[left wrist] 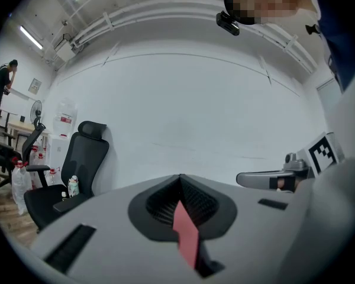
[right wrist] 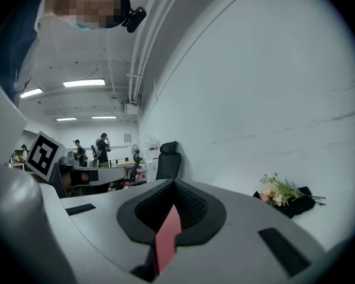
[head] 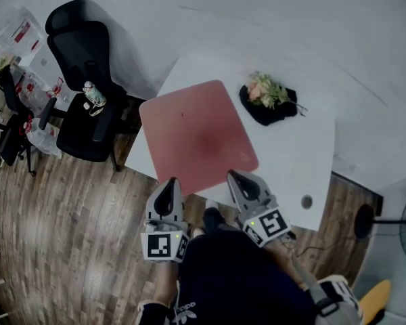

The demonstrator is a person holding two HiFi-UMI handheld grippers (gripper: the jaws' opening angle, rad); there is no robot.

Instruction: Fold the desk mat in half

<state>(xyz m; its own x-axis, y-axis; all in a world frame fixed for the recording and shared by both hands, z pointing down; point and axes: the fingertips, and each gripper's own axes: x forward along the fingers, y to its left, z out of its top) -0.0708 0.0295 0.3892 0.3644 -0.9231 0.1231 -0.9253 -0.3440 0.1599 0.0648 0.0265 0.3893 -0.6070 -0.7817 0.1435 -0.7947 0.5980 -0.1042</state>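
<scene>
The left gripper (head: 170, 183) and right gripper (head: 234, 175) are each clamped tight on the near edge of the desk mat (head: 196, 135), at the near edge of the table (head: 294, 164). Flowers (head: 266, 91) sit just beyond the mat's far right corner.

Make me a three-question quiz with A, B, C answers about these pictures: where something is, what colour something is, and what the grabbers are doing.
1. Where are the flowers?
A. On the table, beside the desk mat
B. On top of the desk mat
C. Held in a gripper

2. What colour is the desk mat?
A. Green
B. Blue
C. Red

3. What are the left gripper and right gripper doing?
A. Both hang open in the air
B. Both are shut on the desk mat's near edge
C. One is lifting the flowers

Answers:
1. A: the head view shows the flowers on the white table past the mat's far right corner.
2. C: the mat looks red in every view.
3. B: each gripper view shows a red strip pinched between closed jaws.
</scene>
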